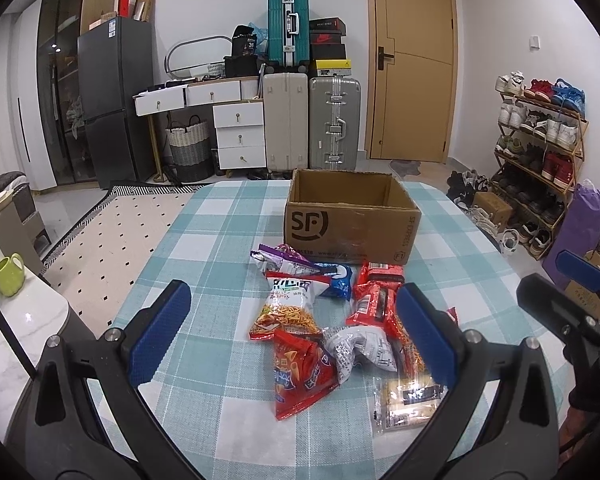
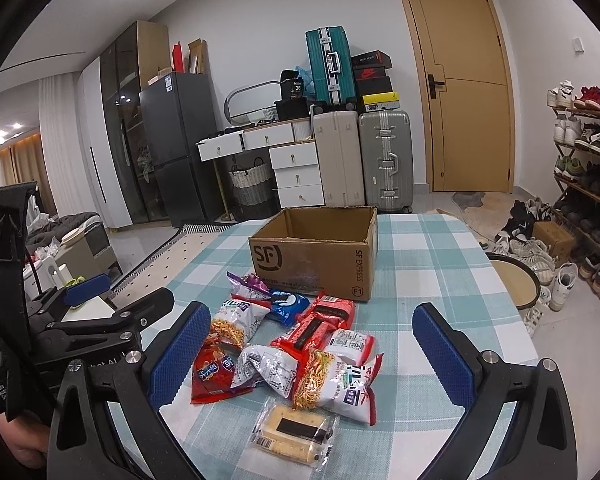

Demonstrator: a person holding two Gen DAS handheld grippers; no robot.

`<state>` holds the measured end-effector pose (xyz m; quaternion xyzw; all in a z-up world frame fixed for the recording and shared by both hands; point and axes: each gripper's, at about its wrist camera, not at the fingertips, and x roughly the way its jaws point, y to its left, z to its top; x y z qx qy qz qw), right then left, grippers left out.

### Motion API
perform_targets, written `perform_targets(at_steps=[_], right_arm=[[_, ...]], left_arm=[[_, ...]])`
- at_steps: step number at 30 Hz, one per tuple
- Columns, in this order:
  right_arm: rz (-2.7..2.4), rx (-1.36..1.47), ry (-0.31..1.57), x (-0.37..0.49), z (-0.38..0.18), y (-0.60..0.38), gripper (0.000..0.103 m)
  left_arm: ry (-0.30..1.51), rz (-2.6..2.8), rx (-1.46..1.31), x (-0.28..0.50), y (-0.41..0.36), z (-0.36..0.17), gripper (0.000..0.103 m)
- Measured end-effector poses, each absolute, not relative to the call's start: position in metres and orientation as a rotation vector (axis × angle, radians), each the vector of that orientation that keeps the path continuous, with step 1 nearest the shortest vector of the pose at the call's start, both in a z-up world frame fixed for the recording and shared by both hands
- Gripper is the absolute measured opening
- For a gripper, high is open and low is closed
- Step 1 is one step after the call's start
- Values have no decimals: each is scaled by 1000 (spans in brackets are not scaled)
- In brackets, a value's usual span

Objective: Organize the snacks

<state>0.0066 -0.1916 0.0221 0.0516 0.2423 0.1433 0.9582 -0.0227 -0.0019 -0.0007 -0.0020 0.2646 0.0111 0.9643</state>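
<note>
snacks all out, box bare

snacks (image 2: 288,356) lie in a loose heap on the checked tabletop (image 2: 440,264), none of them in the cardboard box (image 2: 312,256) yet. the box stands open-topped at 12 o'clock from the heap, its front wall just beyond the farthest packets, and what shows of its inside looks bare. by that reading the sorting has not begun: every packet is left to move.

the heap holds two noodle-snack bags, a blue biscuit pack (image 2: 287,305), red wrappers, a purple bag (image 1: 278,258) nearest the box, and a clear cracker pack (image 2: 294,434) at the near edge, at 6 o'clock.

left tongs (image 1: 294,330) hang above the pile, spread wide, with nothing between the blue pads. right tongs (image 2: 308,350) are likewise spread wide and hold nothing, hovering over the same pile; the cracker pack sits closest under them.

the packets overlap, so the crinkly bags on top probably need lifting first.
</note>
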Motion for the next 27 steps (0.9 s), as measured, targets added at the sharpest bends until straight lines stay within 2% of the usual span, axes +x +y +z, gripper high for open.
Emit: perform_targets(at_steps=[16, 27], right_arm=[[300, 110, 547, 10, 5, -195, 103], [376, 125, 726, 19, -59, -188, 103]], left_arm=[[572, 17, -22, -19, 3, -9, 102], [633, -12, -75, -7, 24, -29, 102]])
